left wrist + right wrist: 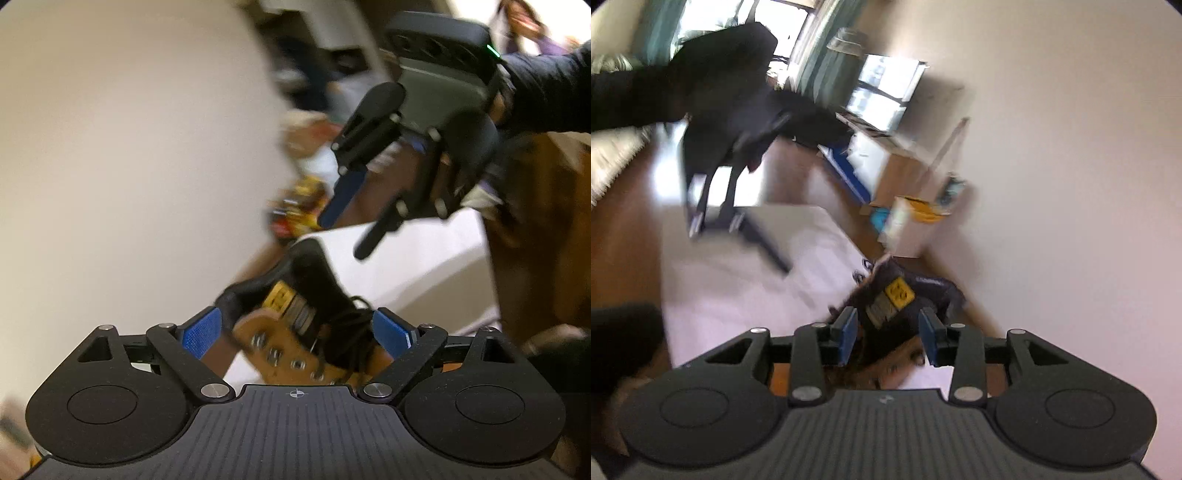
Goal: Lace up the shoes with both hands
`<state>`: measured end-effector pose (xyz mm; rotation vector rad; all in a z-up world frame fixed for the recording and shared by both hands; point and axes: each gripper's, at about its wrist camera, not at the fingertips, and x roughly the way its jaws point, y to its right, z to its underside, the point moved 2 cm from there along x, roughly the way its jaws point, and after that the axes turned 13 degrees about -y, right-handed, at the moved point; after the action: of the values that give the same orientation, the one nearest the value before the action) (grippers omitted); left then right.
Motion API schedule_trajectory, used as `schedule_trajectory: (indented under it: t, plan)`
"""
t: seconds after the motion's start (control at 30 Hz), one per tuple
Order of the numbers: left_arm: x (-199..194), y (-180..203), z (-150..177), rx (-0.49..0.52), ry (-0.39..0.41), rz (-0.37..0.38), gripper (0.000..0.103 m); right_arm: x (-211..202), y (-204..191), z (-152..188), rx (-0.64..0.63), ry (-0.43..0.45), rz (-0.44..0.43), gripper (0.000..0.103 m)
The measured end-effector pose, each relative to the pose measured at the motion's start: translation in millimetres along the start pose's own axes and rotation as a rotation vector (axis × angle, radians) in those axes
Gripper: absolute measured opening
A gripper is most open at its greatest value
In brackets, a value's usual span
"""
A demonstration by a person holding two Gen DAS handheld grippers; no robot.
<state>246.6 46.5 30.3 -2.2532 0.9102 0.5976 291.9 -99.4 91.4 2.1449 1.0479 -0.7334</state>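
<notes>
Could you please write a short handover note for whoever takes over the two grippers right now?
Left gripper: open wide, holding nothing; the boot sits just ahead between its fingers, not gripped.
Right gripper: open, empty, raised above the boot.
Boot: tan with a black tongue and yellow label, lying on the white table. The black lace sits in a loose tangle by the metal eyelets.
Done: cannot tell how far the lacing has got; the frames are blurred.
Left: pick up the lace ends and go on lacing and tightening.
</notes>
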Motion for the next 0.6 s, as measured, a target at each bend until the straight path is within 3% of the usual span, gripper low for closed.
schedule_trajectory:
  t: [0.07,0.2,0.37,0.47,0.6]
  plan:
    - [1,5,19,-0.07,0.031,-0.016,0.093,14,21,-14,0.012,-0.029,-0.087,0.036]
    - [2,3,44,-0.277,0.013,0.0,0.093,49,55,-45,-0.017,-0.142,-0.238,0.034]
    - [-17,-13,44,-0.565,-0.038,0.015,0.094,76,85,-80,-0.033,-0.332,-0.468,0.032]
    - [-21,-14,30,-0.623,-0.105,-0.021,0.096,92,97,-102,-0.077,-0.507,-0.599,0.034]
    - [-25,-7,21,-0.691,-0.168,-0.052,0.097,105,107,-122,-0.119,-0.622,-0.677,0.039]
